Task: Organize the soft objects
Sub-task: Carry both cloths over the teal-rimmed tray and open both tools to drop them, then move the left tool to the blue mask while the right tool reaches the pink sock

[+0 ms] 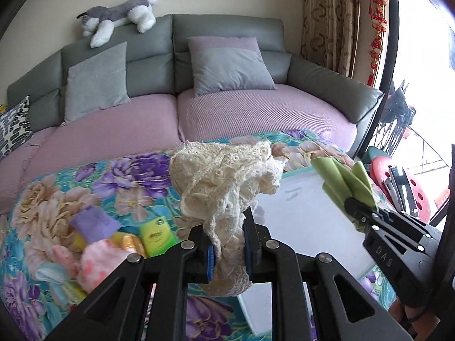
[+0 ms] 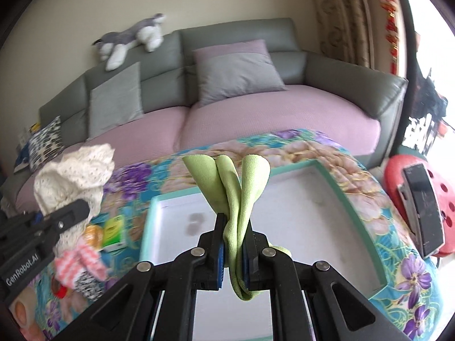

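Leftover pile lay far left on the floral quilt: purple felt square, pink fuzzy cloth, green box, all untouched. Risk there: your left arm could have brushed them off the edge.

Your left gripper had its jaws clamped on the cream lace cloth, which stood bunched above them with a tail hanging below. The grip was on a narrow neck, so it could have slipped, or the tail could have snagged the tray rim.

The white tray with teal rim sat on the quilt, bare so far.

Your right gripper had its jaws shut on the folded green cloth, held over the tray. The two grippers were near each other; a collision, or folds opening on release, looked likely.
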The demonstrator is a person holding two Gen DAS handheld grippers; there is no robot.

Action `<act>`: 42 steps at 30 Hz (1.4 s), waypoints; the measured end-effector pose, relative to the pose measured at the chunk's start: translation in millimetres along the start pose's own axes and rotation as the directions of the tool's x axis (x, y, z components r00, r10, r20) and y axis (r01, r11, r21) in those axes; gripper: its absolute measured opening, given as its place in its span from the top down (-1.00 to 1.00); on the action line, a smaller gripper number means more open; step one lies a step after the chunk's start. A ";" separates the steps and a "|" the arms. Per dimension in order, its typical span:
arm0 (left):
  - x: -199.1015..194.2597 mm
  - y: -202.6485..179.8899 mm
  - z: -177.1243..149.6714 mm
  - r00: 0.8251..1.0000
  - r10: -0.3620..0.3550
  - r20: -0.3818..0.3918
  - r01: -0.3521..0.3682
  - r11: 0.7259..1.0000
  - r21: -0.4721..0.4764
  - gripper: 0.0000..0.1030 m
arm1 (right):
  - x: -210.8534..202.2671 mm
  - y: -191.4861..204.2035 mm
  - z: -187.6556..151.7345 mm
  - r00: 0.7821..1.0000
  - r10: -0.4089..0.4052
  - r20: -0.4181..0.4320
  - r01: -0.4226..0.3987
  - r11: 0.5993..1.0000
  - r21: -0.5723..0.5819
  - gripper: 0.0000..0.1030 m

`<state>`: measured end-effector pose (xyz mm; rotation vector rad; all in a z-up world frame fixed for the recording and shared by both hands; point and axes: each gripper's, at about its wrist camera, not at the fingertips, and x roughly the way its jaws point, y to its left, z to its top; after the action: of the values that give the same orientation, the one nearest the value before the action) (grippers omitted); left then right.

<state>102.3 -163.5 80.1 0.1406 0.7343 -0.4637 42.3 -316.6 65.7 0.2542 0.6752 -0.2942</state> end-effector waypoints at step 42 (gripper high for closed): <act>84.3 -15.8 -5.4 0.990 0.012 -0.143 -0.021 0.998 -0.061 -0.76 | 52.9 -63.0 -9.7 0.988 -0.116 -0.104 0.128 0.985 0.116 -0.43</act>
<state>146.3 -206.2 19.9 0.1222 0.8860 -0.4174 54.1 -381.7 15.7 0.3468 0.7716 -0.4437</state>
